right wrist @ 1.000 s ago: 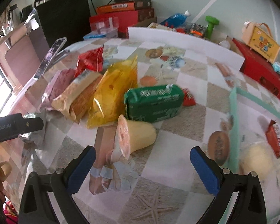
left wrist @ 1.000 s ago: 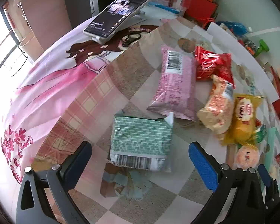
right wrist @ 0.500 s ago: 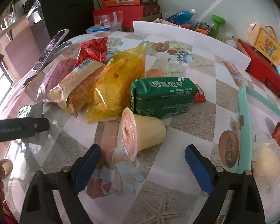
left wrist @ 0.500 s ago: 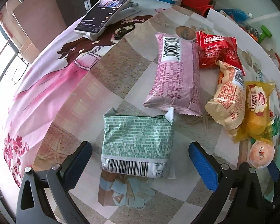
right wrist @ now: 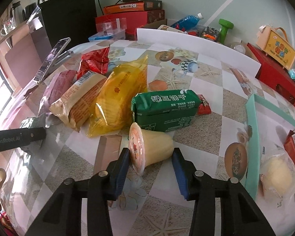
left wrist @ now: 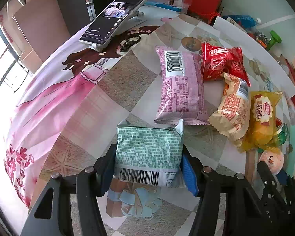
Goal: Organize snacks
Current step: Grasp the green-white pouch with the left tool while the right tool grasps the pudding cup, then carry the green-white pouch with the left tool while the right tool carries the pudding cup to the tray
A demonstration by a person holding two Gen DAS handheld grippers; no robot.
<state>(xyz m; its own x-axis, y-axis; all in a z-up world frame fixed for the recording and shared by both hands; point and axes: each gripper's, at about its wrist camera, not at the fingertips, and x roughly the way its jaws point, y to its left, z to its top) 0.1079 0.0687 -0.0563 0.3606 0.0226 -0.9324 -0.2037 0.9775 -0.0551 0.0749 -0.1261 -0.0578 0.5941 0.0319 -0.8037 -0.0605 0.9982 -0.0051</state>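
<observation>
On the patterned tablecloth (left wrist: 127, 82), a pale green packet (left wrist: 149, 151) sits pinched between the narrowed jaws of the left gripper (left wrist: 148, 172). Beside it, the right gripper (right wrist: 150, 172) closes around a jelly cup (right wrist: 150, 147) lying on its side. Beyond them, pink (left wrist: 180, 90), red (left wrist: 222, 63), beige (left wrist: 234, 108), yellow (left wrist: 263, 118) and dark green (right wrist: 165, 108) packets lie in a loose cluster, seemingly unsorted; most work looks ahead.

Phone (left wrist: 114, 18): propped on a stand, far ahead-left of the left tool.
Red boxes (right wrist: 130, 22): stacked beyond the table.
Green dumbbell (right wrist: 225, 28): far ahead-right of the right tool.
</observation>
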